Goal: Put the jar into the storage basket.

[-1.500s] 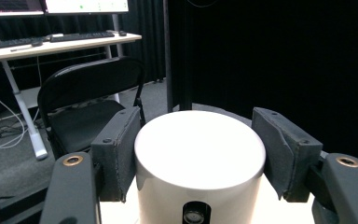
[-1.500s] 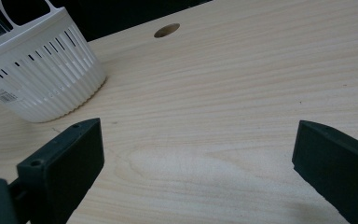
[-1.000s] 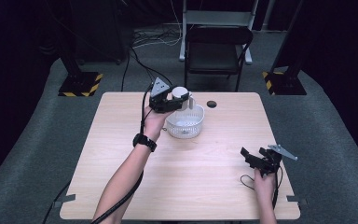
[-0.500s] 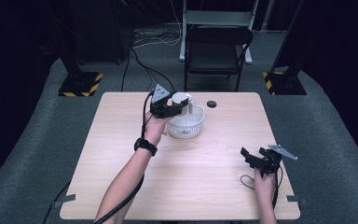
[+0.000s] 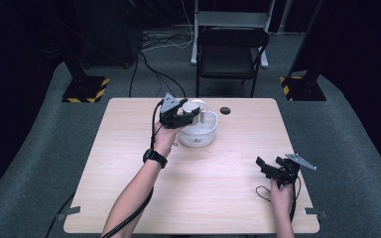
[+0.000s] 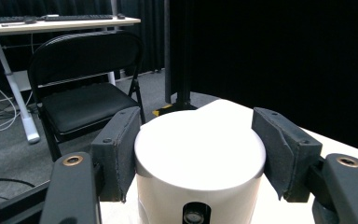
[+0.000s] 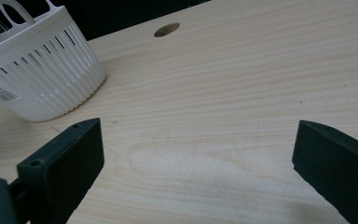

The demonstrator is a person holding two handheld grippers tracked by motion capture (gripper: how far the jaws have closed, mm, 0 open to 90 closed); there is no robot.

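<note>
My left gripper [image 5: 186, 113] holds a white cylinder [image 6: 199, 163] between its jaws, raised over the rim of a white slotted basket [image 5: 198, 134] at the table's far middle. In the left gripper view both pads [image 6: 121, 149] press against the cylinder's round sides. The cylinder [image 5: 192, 107] shows its flat top just above the basket in the high view. My right gripper [image 5: 270, 168] rests low near the table's front right, jaws wide apart with bare wood between them. The basket [image 7: 42, 70] stands to its upper left in the right gripper view.
A round cable hole [image 5: 224, 110] pierces the wooden table [image 5: 129, 198] behind the basket. A black folding chair [image 5: 232, 54] stands beyond the far edge, with a white desk frame behind it. Striped stand bases [image 5: 85, 89] sit on the floor at both far corners.
My left gripper has carried the white cylinder slightly right and forward over the basket. The right gripper has stayed where it was.
</note>
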